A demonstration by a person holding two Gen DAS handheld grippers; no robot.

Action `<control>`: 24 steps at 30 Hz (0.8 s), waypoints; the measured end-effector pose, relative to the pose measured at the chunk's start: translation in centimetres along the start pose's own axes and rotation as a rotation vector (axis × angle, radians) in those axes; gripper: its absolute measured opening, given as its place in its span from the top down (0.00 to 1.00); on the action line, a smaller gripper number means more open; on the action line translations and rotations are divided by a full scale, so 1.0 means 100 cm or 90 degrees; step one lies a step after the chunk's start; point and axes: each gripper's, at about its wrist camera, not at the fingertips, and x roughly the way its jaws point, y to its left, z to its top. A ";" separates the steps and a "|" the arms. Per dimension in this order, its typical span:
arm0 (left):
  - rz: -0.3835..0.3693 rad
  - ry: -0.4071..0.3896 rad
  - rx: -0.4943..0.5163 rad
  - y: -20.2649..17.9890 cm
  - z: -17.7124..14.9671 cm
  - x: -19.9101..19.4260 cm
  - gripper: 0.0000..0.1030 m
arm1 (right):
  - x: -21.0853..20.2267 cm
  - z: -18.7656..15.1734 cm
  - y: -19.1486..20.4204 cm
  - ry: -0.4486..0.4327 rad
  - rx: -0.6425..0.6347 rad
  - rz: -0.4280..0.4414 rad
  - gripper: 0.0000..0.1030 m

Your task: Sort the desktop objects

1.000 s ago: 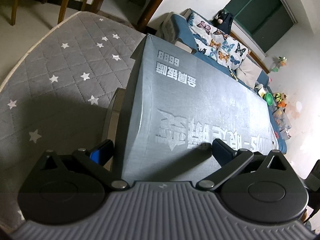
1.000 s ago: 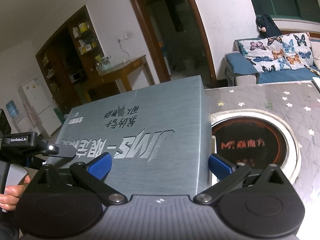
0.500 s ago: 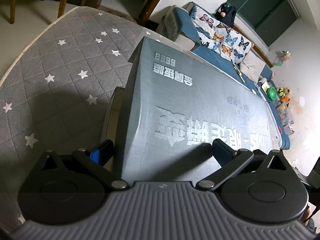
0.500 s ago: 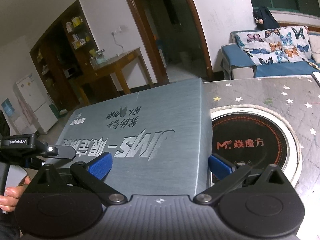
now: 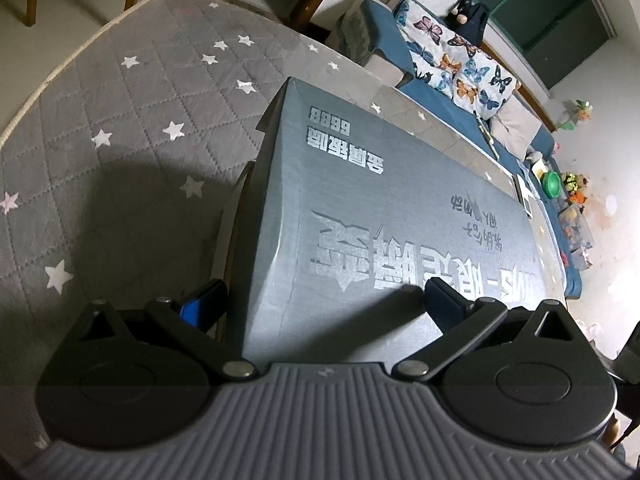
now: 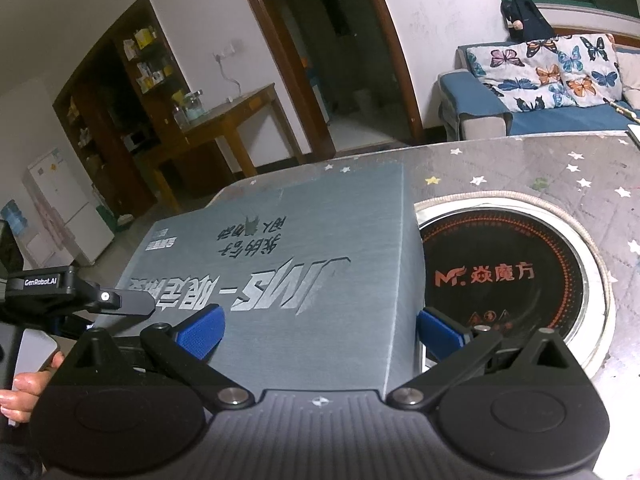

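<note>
1. Left wrist view: my left claw [image 5: 322,304] sits spread wide around one short end of a large grey box [image 5: 400,216] with silver lettering; its jaws straddle the end, one blue pad [image 5: 196,310] down beside the box's side wall, the other finger [image 5: 444,306] over the printed top.
2. Whether the pads actually press the cardboard I cannot tell from here.
3. The box lies long across a counter covered in grey quilted cloth with white stars [image 5: 132,128], its near side over a dark recessed ring in the counter.
4. Beyond the far end stand a blue sofa [image 5: 380,44] with a butterfly-print cushion [image 5: 460,68], and a green bowl [image 5: 552,184] further along.
5. Right wrist view: my right claw [image 6: 320,332] is likewise wide apart at the opposite end of the same box, one blue pad [image 6: 200,334] over the top face, the other [image 6: 440,334] just off the right side wall; contact cannot be confirmed.
6. The box's right edge overlaps the round black induction cooktop [image 6: 504,276] set into the counter.
7. At the left edge, the other claw's black body marked "GenRobot.AI" [image 6: 44,284] reaches over the box's far end, with a person's fingers [image 6: 24,392] below it.
8. A wooden side table [image 6: 236,116] and a white refrigerator [image 6: 60,200] stand in the room behind.
</note>
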 end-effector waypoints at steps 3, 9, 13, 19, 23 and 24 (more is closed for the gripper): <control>-0.004 0.004 -0.001 0.001 0.001 0.001 0.00 | 0.001 -0.001 0.000 0.005 -0.002 -0.001 0.00; -0.012 0.005 0.005 -0.004 0.003 -0.005 0.00 | -0.002 0.001 0.000 0.003 -0.003 -0.001 0.00; -0.016 0.003 0.014 -0.006 0.007 -0.002 0.00 | -0.008 0.004 0.005 -0.010 -0.009 -0.006 0.00; -0.008 0.008 0.025 -0.013 0.001 -0.005 0.00 | -0.015 0.008 0.006 -0.015 -0.002 -0.004 0.00; -0.005 0.019 0.018 -0.011 -0.008 -0.002 0.00 | -0.016 0.007 0.007 -0.008 0.000 -0.002 0.00; -0.004 0.018 0.018 -0.011 -0.009 -0.001 0.00 | -0.016 0.006 0.007 -0.004 0.002 -0.003 0.00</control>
